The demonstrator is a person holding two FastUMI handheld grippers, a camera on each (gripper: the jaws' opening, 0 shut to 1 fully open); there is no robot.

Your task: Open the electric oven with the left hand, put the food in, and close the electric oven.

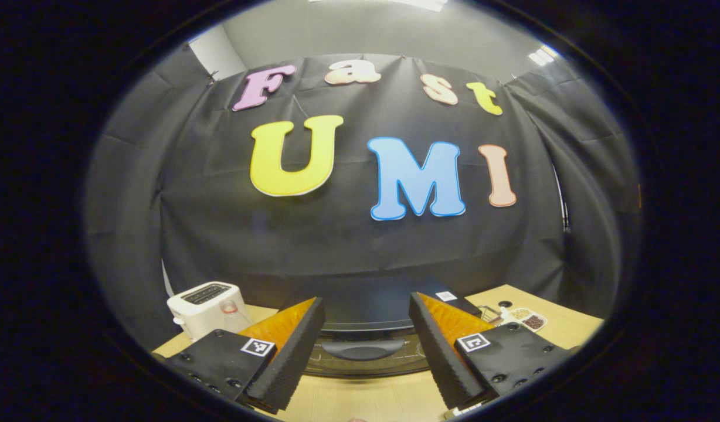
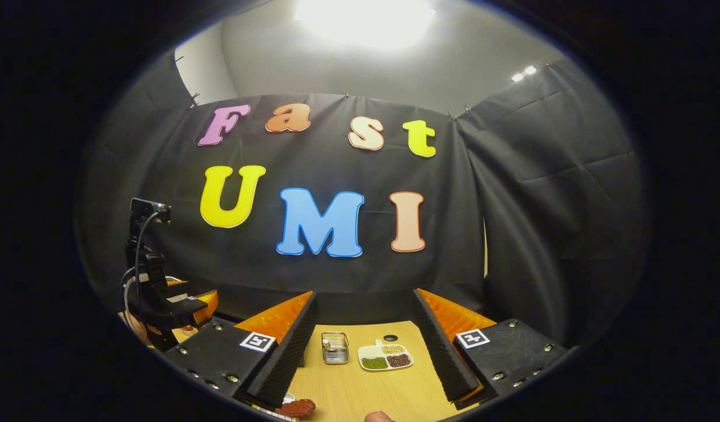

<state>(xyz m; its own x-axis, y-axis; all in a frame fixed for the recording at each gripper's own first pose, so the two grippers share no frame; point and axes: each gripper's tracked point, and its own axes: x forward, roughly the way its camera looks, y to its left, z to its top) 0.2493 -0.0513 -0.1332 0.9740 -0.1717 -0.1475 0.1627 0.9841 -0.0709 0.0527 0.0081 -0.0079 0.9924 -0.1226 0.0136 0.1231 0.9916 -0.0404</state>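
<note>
Right now I have the left gripper (image 1: 364, 337) hovering with its fingers spread wide and nothing between them, pointed straight at the electric oven (image 1: 366, 328) on the worktop (image 1: 366, 398). Its door looks closed, and the curved dark handle (image 1: 360, 350) sits low on the front, framed between my two fingers. A white toaster (image 1: 207, 308) stands to the left of the oven, and a small divided dish (image 1: 527, 319) lies off to the right.

On my other side, the right gripper (image 2: 364, 351) is also wide open and empty. At the bottom edge of the right gripper view, just beside its left finger, lies a reddish piece that I take to be the food (image 2: 298, 407). Farther ahead on the worktop stand a small metal holder (image 2: 335, 347) and the same divided dish (image 2: 384, 356). The left gripper (image 2: 178, 308) shows at the far left of that view.

I judge the step in hand to be the first one: opening the door. To do it well I would ease the left gripper forward and down until the handle sits squarely between the fingers, close on it firmly, then pull along the arc of the door's hinge, not straight back, so the oven does not slide. I would keep the right gripper back near the food until the door is fully open.
</note>
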